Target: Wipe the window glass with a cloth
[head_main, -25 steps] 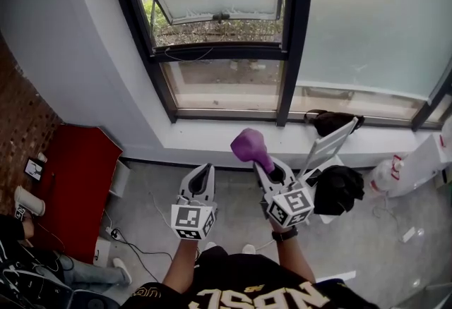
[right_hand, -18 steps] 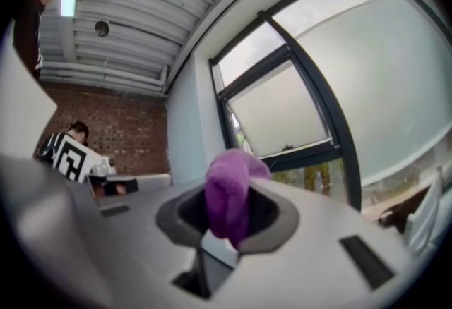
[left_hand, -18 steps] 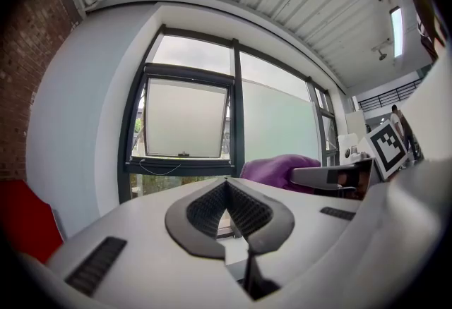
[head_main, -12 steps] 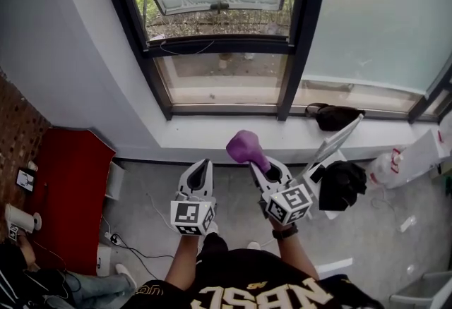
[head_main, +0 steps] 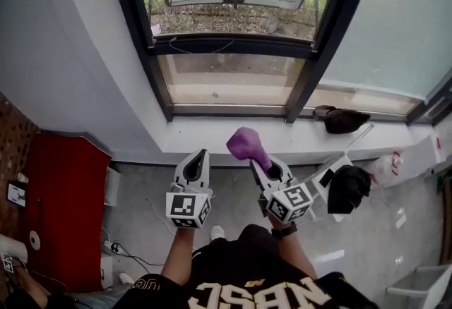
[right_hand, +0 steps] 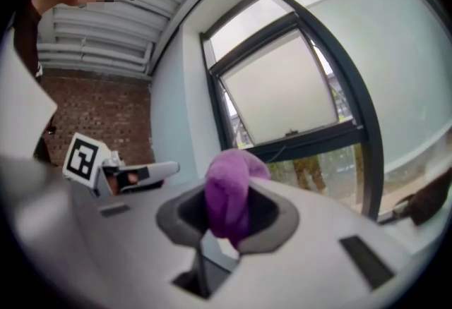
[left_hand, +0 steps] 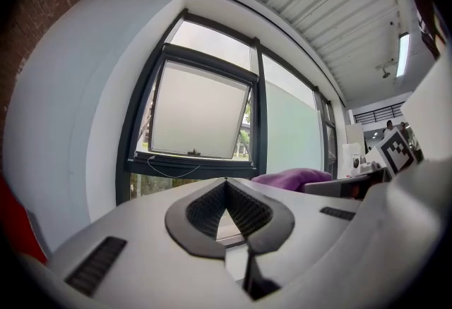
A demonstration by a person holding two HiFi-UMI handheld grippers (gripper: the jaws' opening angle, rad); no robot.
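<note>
Gripped crumpled purple fabric cloth (head_main: pixel 244 143) in right tool (head_main: pixel 267 167); held left tool (head_main: pixel 200 156) alongside, jaws together, empty; dark-framed window glass (head_main: pixel 226 80) ahead.

The person wears a black shirt (head_main: pixel 240 278) with large pale gold block letters (head_main: pixel 258 295) across it. Just beyond the shirt on the right side, a dark watch band (head_main: pixel 284 233) circles the wrist. Further out from the shirt, the left gripper (head_main: pixel 200 157) and the right gripper (head_main: pixel 262 168) are smooth light grey shells tapering to a point. Each carries, at the end nearest the shirt, a white cube printed with black square markers (head_main: pixel 185 209). In the left gripper view the pads (left_hand: pixel 205 210) are dark grey and finely ribbed, and dark slotted vents (left_hand: pixel 97 265) are set in the shell.
</note>
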